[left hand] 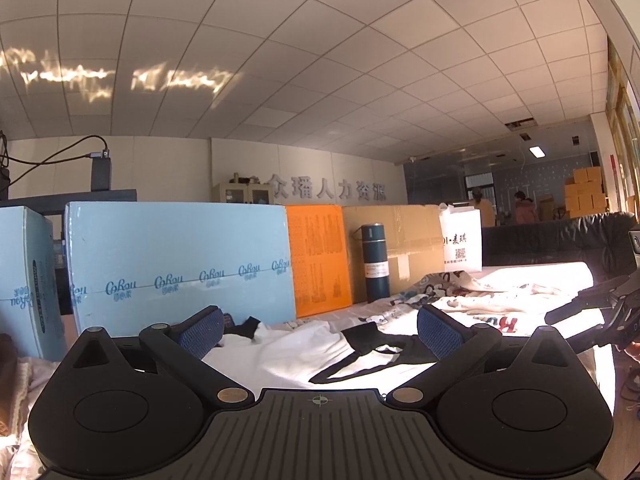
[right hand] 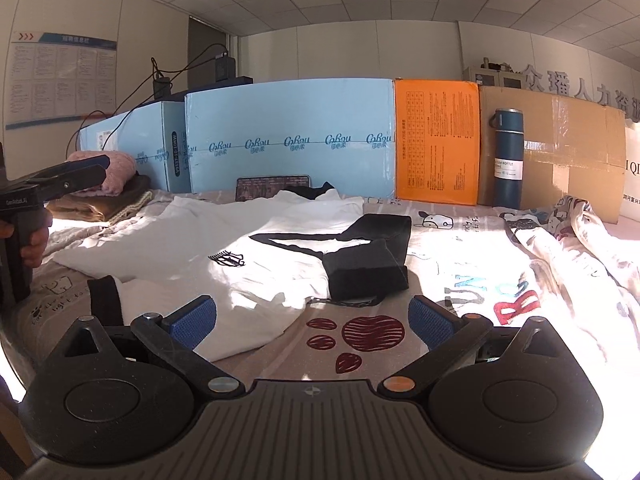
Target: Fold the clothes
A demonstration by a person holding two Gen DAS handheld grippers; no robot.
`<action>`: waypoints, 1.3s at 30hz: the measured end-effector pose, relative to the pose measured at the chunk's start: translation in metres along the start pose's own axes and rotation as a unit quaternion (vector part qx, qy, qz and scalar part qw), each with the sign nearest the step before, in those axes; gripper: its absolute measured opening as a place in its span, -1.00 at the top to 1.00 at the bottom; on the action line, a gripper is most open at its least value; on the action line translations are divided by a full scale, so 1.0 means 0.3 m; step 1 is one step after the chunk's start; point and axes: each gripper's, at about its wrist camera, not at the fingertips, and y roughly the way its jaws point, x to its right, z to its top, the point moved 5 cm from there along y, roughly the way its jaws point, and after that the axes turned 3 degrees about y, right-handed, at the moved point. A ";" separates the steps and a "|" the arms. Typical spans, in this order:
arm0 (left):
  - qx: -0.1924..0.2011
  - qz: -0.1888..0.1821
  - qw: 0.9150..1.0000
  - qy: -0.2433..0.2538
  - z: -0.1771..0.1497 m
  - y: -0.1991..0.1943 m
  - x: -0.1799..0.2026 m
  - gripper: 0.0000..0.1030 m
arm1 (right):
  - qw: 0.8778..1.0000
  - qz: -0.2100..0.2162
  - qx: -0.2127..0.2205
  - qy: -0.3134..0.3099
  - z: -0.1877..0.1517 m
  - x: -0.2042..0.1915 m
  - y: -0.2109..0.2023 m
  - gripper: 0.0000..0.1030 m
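A white shirt with black trim (right hand: pixel 248 252) lies spread on the bed, with one black-cuffed sleeve (right hand: pixel 368 264) folded across its right side. In the left wrist view the same shirt (left hand: pixel 304 356) lies just ahead. My left gripper (left hand: pixel 318 330) hovers open over the shirt's left part with nothing between its blue pads. My right gripper (right hand: pixel 312 320) is open too, low over the bedsheet at the shirt's near hem. The left gripper also shows at the far left of the right wrist view (right hand: pixel 60 178), held by a hand.
A cartoon-print bedsheet (right hand: pixel 480 288) covers the bed, bunched at the right. Light blue boxes (right hand: pixel 288 136), an orange box (right hand: pixel 436 144), a cardboard box (right hand: pixel 560 152) and a dark blue bottle (right hand: pixel 507 158) line the far edge. Folded pink and brown knits (right hand: pixel 108 188) sit far left.
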 end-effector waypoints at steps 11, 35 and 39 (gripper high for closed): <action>-0.015 -0.005 1.000 -0.003 -0.024 0.022 -0.008 -1.00 | 0.998 0.010 -0.045 -0.034 -0.054 -0.030 -0.007 -1.00; -0.089 0.011 0.996 0.015 -0.080 0.061 -0.039 -1.00 | 0.985 0.067 -0.093 -0.126 -0.087 -0.143 0.069 -1.00; -0.114 -0.010 0.992 0.042 -0.098 0.053 -0.039 -1.00 | 0.982 0.091 -0.092 -0.140 -0.089 -0.182 0.094 -1.00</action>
